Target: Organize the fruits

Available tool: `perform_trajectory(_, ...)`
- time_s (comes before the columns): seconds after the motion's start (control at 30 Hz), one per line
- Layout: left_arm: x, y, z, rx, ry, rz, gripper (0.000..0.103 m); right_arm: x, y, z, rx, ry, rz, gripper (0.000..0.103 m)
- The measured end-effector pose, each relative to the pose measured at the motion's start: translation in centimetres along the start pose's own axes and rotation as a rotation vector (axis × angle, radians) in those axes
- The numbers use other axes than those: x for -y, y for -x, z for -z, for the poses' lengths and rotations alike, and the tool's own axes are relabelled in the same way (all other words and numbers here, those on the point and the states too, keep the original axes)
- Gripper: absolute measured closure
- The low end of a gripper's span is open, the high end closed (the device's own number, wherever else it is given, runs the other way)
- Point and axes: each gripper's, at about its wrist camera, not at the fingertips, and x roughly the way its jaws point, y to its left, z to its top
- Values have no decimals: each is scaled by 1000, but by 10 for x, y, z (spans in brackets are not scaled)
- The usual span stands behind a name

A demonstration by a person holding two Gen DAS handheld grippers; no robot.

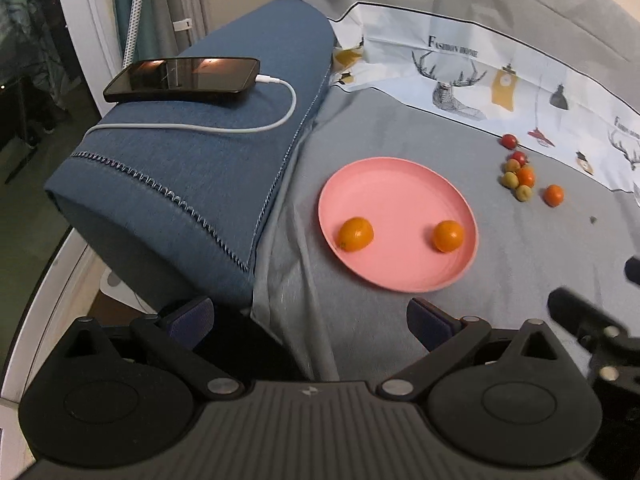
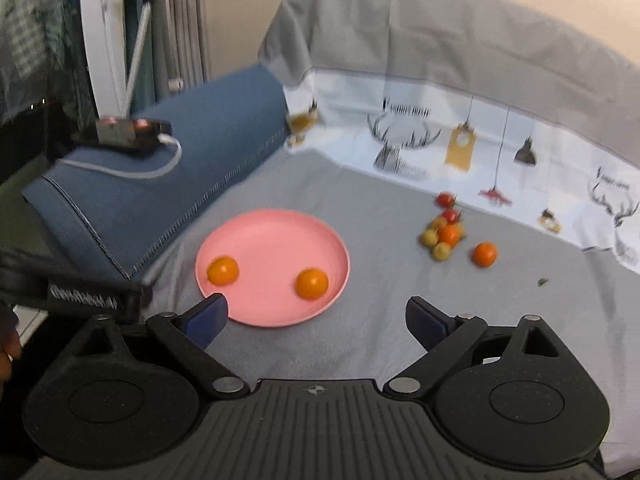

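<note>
Fruit left to sort lies ahead of you and to your right: a loose cluster of small fruits on the grey sheet, well apart from the pink plate. It holds red cherry tomatoes, yellow-green ones and an orange one, with a lone small orange just beside them on the right. Two oranges already sit on the plate, one near its left edge and one toward its right.

Your right gripper has its blue pads spread wide with nothing between them, hanging over the sheet at the plate's near rim. Your left gripper is likewise spread and empty, and sits over the sheet beside the blue bolster, further left.

So the cluster lies forward and right of both tools, and your right hand looks the nearer one. The lone orange stands clear of its neighbours, so it seems the easiest next pick; being round, it needs no particular wrist angle.
</note>
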Motion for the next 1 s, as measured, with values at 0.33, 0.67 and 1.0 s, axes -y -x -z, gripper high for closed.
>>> perform_trajectory(0.33,18,51,18,119,-68,11,0,4,53,12,104,-20,-16,3)
perform_trajectory(0.67,26,71,28,160,-103,11,0,1,77,20,150,-24,-27,3)
perform_trajectory(1.0,23,69,27,150,-102,14,0,2,79,20,154,-26,-25,3)
